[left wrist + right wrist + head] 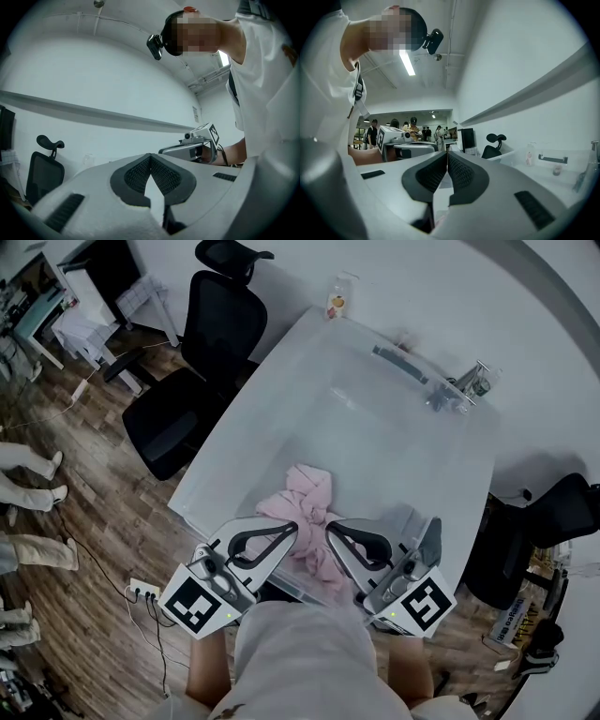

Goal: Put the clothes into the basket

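The pink clothes [309,489] lie bunched at the near edge of the white table [403,460], between the two claws. The left gripper [293,529] and the right gripper [329,529] both have their jaws pressed together, and each seems to pinch a fold of the cloth.

no legible text or labels

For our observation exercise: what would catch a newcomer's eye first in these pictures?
A pink cloth is bunched at the white table's near edge. The left gripper and the right gripper flank it, fingers shut. A black chair stands left of the table.
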`<action>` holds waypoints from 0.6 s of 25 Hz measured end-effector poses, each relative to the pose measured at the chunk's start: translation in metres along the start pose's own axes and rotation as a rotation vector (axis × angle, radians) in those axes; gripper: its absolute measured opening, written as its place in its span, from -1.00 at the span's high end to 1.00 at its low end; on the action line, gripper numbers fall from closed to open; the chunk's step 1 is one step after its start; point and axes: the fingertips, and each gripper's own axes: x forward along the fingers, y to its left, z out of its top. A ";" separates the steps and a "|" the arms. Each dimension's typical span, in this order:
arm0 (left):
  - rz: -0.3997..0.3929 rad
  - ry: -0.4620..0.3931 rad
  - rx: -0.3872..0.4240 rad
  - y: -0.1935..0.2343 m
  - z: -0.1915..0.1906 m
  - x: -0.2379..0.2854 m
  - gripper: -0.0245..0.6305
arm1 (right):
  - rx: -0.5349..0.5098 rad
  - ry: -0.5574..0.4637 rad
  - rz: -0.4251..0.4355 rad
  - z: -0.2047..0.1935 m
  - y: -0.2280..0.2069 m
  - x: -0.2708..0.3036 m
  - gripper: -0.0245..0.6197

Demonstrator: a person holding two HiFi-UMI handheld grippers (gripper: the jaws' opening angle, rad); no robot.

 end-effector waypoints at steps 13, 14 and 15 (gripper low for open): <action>-0.125 -0.082 0.003 -0.022 0.021 0.028 0.91 | 0.007 -0.063 -0.078 0.010 -0.011 -0.033 0.90; -0.138 -0.079 0.006 -0.024 0.021 0.032 0.91 | 0.007 -0.067 -0.092 0.011 -0.014 -0.037 0.90; -0.151 -0.078 0.006 -0.026 0.022 0.036 0.91 | 0.006 -0.071 -0.108 0.011 -0.016 -0.041 0.90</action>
